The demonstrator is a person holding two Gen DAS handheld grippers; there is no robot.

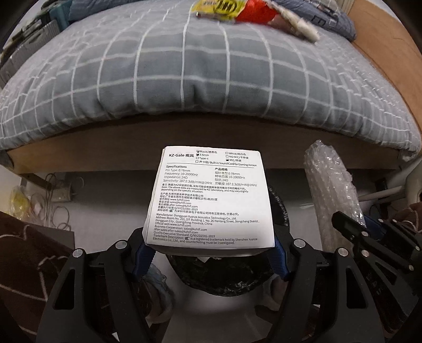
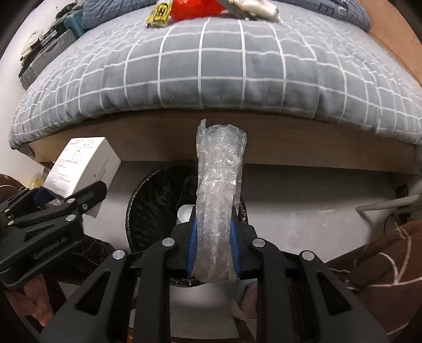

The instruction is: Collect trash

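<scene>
My left gripper [image 1: 211, 253] is shut on a white earphone box [image 1: 211, 195] with printed specifications, held above a black-lined trash bin [image 1: 224, 274] on the floor. The box also shows in the right wrist view [image 2: 87, 163]. My right gripper [image 2: 213, 237] is shut on a roll of clear bubble wrap [image 2: 219, 195], held upright over the same bin [image 2: 153, 205]. The bubble wrap shows at the right of the left wrist view [image 1: 329, 190]. More trash lies far back on the bed: a yellow packet [image 2: 158, 13], a red wrapper [image 2: 195, 9] and white tissue [image 2: 258, 6].
A bed with a grey checked quilt [image 1: 200, 74] and a wooden frame [image 1: 79, 155] fills the space ahead. Cables and a power strip [image 1: 60, 195] lie under the bed at the left. A grey suitcase [image 2: 44, 52] stands at the far left. Brown patterned fabric [image 2: 382, 253] is at both sides.
</scene>
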